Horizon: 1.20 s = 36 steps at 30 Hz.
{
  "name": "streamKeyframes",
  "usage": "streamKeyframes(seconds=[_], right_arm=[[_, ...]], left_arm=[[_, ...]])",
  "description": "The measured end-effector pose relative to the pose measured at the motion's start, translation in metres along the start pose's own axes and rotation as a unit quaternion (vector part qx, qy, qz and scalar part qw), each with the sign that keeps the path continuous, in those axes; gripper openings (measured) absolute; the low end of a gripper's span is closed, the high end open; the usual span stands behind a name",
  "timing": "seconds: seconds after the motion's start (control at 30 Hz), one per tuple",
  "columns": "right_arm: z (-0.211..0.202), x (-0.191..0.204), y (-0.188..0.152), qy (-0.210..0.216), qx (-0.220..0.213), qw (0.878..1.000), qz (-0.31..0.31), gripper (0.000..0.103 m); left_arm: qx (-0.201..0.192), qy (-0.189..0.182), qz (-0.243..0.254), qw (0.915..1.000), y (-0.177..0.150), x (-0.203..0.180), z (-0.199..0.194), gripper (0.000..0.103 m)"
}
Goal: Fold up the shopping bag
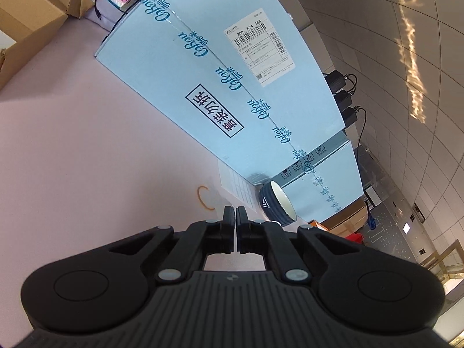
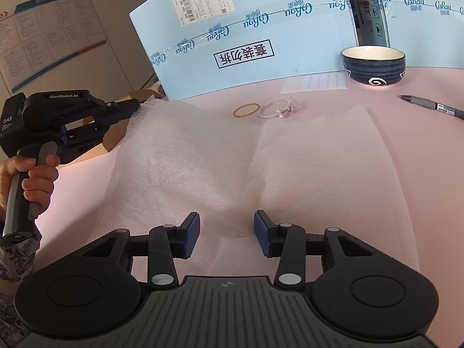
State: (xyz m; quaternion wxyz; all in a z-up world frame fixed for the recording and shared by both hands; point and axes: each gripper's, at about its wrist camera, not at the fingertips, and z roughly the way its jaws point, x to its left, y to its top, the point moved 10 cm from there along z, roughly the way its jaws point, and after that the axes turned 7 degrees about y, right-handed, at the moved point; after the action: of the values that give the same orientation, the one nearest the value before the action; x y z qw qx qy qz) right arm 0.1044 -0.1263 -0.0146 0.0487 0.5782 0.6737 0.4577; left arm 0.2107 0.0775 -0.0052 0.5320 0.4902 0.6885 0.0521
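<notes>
The shopping bag (image 2: 246, 156), a thin white foam-like sheet, is lying spread across the pink table (image 2: 420, 87), with a crease running down its middle toward the near edge. The right gripper (image 2: 226, 236) is hovering over the bag's near edge with its fingers standing apart; the bag is lying beneath and between them, and the blue pads are not pressing on it. A small folded flap of the bag is showing just below the gap between those fingers.

At the bag's far left corner, the left gripper (image 2: 139, 105) is pointing in from the left, held by a person's hand (image 2: 34, 179), and its fingers are pinched shut on the corner of the bag, which is rising up to meet the tips. In the left wrist view the left gripper (image 1: 235, 214) is showing its two fingers drawn together with only a sliver between them; the bag material itself is hard to make out there.

Beyond the bag, on the far side of the table, one orange rubber band (image 2: 246, 110) is lying just beside one white hair tie (image 2: 278, 107) with small beads. One dark blue bowl (image 2: 372, 66) is sitting to the far right, near one sheet of white labels (image 2: 316, 82). One pen (image 2: 432, 107) is lying at the right edge. Two pale blue boxes are standing along the far side: a large one (image 2: 232, 43) with a shipping label and a second (image 2: 429, 37) behind the bowl. One brown cardboard box (image 1: 26, 20) is sitting at the far left.
</notes>
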Motion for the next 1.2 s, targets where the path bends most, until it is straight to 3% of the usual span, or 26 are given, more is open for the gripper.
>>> streamKeyframes(seconds=[0.1,0.23,0.33,0.43,0.5,0.57,0.7,0.87,0.93,0.97,1.0,1.2], right_arm=[[0.0,0.0,-0.001,0.0,-0.002,1.0,-0.003,0.04],[0.001,0.001,-0.001,-0.002,0.003,1.0,-0.011,0.04],[-0.001,0.0,0.007,-0.007,0.018,1.0,-0.011,0.038],[-0.018,0.0,0.034,-0.027,-0.02,0.999,-0.039,0.038],[-0.03,0.005,0.057,-0.036,-0.047,0.997,-0.055,0.038],[-0.032,0.012,0.076,-0.034,-0.057,0.996,-0.06,0.038],[-0.01,0.025,0.093,-0.016,-0.038,0.998,-0.042,0.038],[0.019,0.04,0.088,0.015,-0.014,1.0,-0.021,0.038],[0.025,0.043,0.087,0.011,-0.01,1.0,-0.022,0.038],[0.027,0.044,0.088,0.009,-0.009,1.0,-0.024,0.038],[0.029,0.045,0.089,0.005,-0.008,1.0,-0.028,0.038],[0.051,0.05,0.096,-0.002,-0.001,0.999,-0.037,0.039]], left_arm=[[-0.016,0.06,0.007,0.998,0.006,0.025,0.0,0.001],[-0.013,0.105,-0.009,0.9944,0.005,0.058,0.007,0.002],[0.013,0.063,-0.021,0.9977,-0.002,0.058,0.011,0.01],[0.05,-0.003,-0.036,0.9981,-0.013,0.044,0.013,0.027],[0.059,0.006,-0.033,0.9977,-0.017,0.042,0.015,0.041],[0.063,0.03,-0.043,0.9966,-0.017,0.048,0.019,0.042],[0.097,0.039,-0.078,0.9914,-0.017,0.056,0.034,0.041],[0.129,0.033,-0.1,0.986,-0.015,0.053,0.052,0.038],[0.122,0.043,-0.091,0.9874,-0.008,0.053,0.059,0.025],[0.117,0.049,-0.081,0.9886,-0.004,0.053,0.062,0.009],[0.111,0.056,-0.071,0.9897,0.0,0.055,0.066,0.002],[0.116,0.056,-0.073,0.989,0.002,0.071,0.078,0.0]])
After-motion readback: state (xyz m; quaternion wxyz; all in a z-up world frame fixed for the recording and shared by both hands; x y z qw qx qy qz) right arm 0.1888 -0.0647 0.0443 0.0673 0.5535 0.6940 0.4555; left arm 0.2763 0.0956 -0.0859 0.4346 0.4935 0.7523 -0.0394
